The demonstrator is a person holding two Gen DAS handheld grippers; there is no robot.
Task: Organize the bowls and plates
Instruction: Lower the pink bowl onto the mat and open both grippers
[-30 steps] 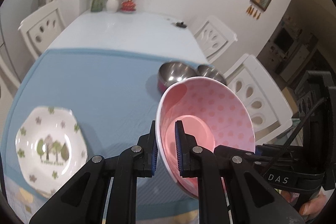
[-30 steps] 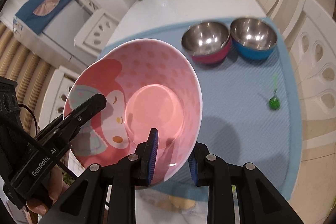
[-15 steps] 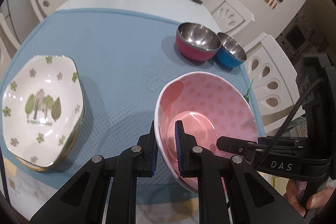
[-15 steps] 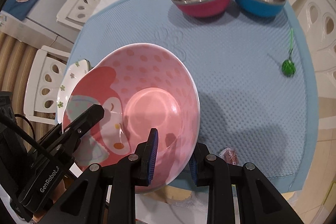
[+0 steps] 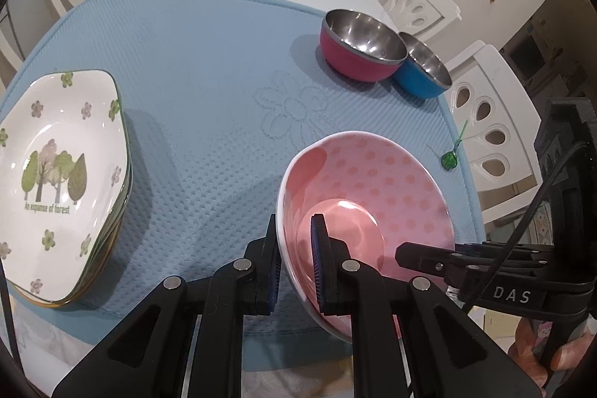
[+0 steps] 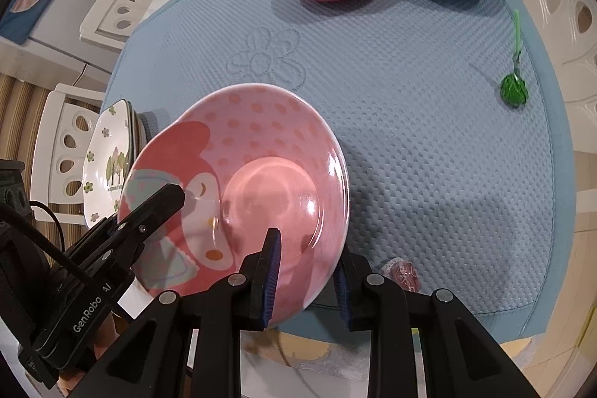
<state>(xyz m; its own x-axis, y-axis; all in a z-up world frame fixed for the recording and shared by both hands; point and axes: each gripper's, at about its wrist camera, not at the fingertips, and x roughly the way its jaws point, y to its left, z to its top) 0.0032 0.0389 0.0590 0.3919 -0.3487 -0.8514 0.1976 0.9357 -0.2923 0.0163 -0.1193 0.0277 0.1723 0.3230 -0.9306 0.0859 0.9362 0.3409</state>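
Pink polka-dot melamine bowl hangs tilted over the near edge of the blue textured mat, pinched at opposite rims — the left gripper and right gripper are each clamped on its wall, sharing the load. Compared with a second ago it sits lower, and the flowered white plates at the left loom closer.

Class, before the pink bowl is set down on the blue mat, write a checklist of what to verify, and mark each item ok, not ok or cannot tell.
1. Left tongs clamp the pink bowl rim: ok.
2. Right tongs clamp the opposite rim: ok.
3. Bowl level: not ok, tilted.
4. Blue mat free just beyond the bowl: ok.
5. Bowl clear of the plate stack: ok.
6. Bowl's base already touching the mat: cannot tell.
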